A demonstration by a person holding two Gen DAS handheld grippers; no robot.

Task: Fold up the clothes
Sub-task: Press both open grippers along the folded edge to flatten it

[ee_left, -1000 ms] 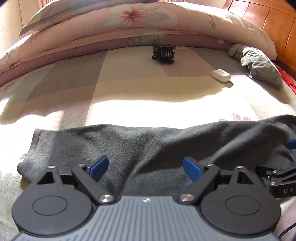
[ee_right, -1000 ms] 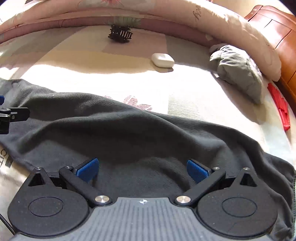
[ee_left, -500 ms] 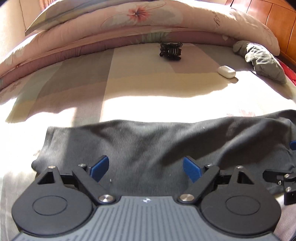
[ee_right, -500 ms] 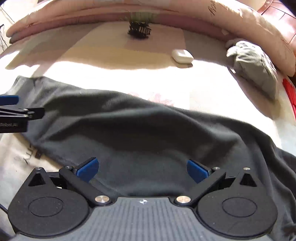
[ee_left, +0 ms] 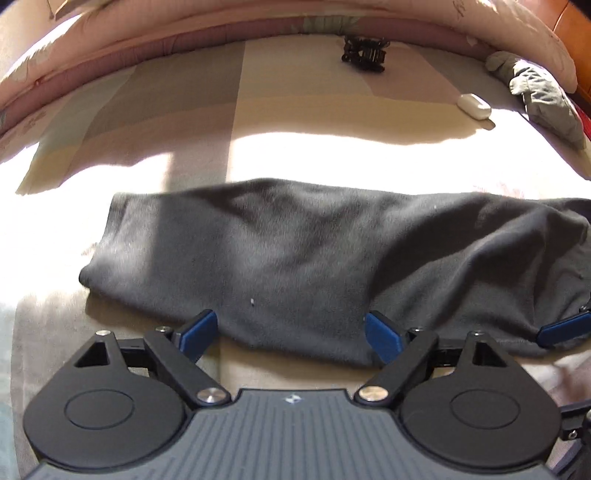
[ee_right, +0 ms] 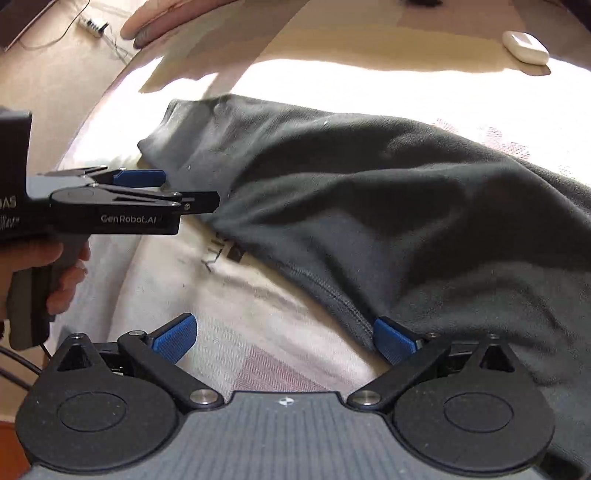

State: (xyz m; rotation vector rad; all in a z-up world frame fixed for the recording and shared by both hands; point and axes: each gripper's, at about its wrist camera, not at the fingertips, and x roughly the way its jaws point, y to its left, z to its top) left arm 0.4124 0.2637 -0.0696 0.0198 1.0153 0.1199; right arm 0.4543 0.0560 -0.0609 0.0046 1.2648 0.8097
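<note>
A dark grey garment (ee_left: 314,251) lies as a long folded band across the bed sheet (ee_left: 303,155). My left gripper (ee_left: 291,332) is open at the band's near edge, and the cloth's hem lies between its blue pads without being pinched. In the right wrist view the garment (ee_right: 388,206) runs from upper left to lower right, with a seamed hem beside the right pad. My right gripper (ee_right: 284,339) is open over bare sheet, its right fingertip touching that hem. The left gripper (ee_right: 177,188) shows side-on at the left, held by a hand (ee_right: 62,273).
A white case (ee_left: 474,106) and a black clip (ee_left: 364,51) lie far back on the bed. A grey-green cloth (ee_left: 543,98) sits at the back right beside a rolled pink quilt (ee_left: 184,40). The floor with a power strip (ee_right: 92,26) shows beyond the bed's left edge.
Both grippers have drawn back toward the near edge of the garment, both still open. The right view has swung left, bringing the left gripper and the hand into sight.
</note>
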